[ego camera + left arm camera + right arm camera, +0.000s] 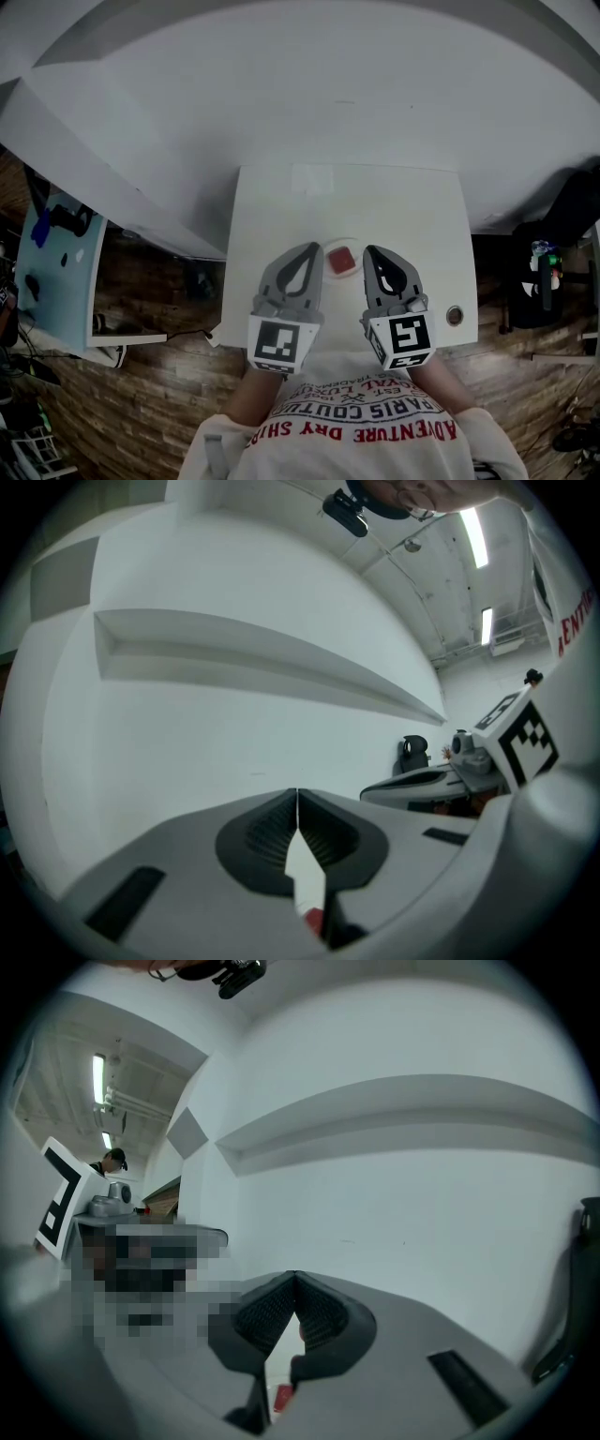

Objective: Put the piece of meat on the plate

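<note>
A red piece of meat [343,260] lies on a small pale round plate [356,247] in the middle of the white table [281,202]. My left gripper [312,247] hovers just left of the plate, jaws shut with nothing between them. My right gripper [369,250] hovers just right of it, also shut and empty. In the left gripper view the jaws [297,795] meet at the tips, and a red scrap of the meat [314,919] shows below them. The right gripper view shows its tips [295,1277] closed, with the meat [281,1396] low between the jaws.
A small round object [455,315] sits near the table's front right corner. A faint pale rectangle [312,178] lies at the table's far side. A side desk with blue items [56,253] stands left, dark equipment [544,272] right, and a white wall behind.
</note>
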A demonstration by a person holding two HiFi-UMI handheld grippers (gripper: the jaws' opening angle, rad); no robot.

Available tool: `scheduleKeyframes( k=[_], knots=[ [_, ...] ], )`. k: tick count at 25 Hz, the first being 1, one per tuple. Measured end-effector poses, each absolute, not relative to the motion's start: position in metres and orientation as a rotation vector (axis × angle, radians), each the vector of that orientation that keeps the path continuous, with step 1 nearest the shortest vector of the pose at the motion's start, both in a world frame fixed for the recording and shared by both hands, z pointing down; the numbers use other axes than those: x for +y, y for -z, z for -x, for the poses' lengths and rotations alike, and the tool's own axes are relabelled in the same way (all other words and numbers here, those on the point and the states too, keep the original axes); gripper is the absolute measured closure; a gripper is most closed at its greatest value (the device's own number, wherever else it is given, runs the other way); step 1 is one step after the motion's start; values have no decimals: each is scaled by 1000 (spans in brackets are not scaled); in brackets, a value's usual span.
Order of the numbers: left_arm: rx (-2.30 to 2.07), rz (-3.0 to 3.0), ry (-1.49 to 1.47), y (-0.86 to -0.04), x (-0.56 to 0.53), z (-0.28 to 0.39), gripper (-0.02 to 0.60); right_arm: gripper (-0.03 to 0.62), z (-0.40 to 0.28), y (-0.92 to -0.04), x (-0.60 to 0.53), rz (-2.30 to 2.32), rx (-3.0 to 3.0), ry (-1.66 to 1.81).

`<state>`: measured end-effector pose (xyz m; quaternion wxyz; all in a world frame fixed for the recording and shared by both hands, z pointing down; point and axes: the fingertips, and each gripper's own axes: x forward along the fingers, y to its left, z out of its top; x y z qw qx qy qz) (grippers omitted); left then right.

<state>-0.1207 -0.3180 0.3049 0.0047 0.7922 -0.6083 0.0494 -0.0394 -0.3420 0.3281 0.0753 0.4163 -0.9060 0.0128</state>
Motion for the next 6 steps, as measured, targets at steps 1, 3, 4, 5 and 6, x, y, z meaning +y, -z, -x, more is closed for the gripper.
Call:
scheduleKeyframes(
  k=[1,3,4,5,6],
  knots=[
    [-1904,-2485,-160,-305,-318,121,574,582,39,-328,-342,-1249,-2715,-38],
    [-1901,-2492,-171,-306,-319,120,574,582,39,-328,-344,-1251,-2710,-35],
    [-1899,-2491,-171,-306,-320,120,574,582,39,-329,-344,-1253,-2707,-33],
    [-1897,-2492,-173,-306,-321,120,574,582,38,-329,-345,-1255,-2705,-32],
    [-1895,-2493,-173,-307,-321,119,574,582,38,-329,-346,-1257,-2703,-31]
  ],
)
